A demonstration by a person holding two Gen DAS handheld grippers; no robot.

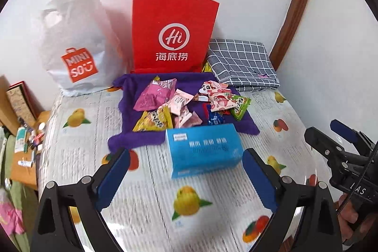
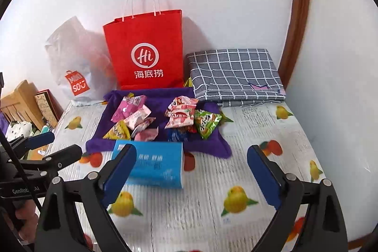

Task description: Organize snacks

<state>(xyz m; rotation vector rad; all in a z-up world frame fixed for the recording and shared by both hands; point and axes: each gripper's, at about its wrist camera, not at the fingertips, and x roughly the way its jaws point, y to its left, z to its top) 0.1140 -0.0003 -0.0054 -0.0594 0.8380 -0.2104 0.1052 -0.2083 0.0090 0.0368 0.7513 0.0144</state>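
Several snack packets lie heaped on a purple cloth point(image 1: 132, 110) point(image 2: 208, 145): a pink packet point(image 1: 153, 96), a yellow one point(image 1: 153, 122), a green one point(image 1: 239, 106) point(image 2: 206, 122). A blue box point(image 1: 204, 149) point(image 2: 156, 167) rests on the table at the cloth's near edge. My left gripper point(image 1: 186, 151) is open above the table, short of the box, with nothing between its fingers. My right gripper point(image 2: 191, 147) is open too, just right of the box and empty. Each gripper shows at the edge of the other's view.
A red paper bag point(image 1: 173, 32) stands upright against the wall behind the cloth, with a white plastic bag point(image 1: 75, 44) on its left and a folded grey checked cloth point(image 1: 243, 63) on its right. The fruit-print table cover point(image 1: 189, 204) ends at the left above cluttered furniture point(image 1: 26, 134).
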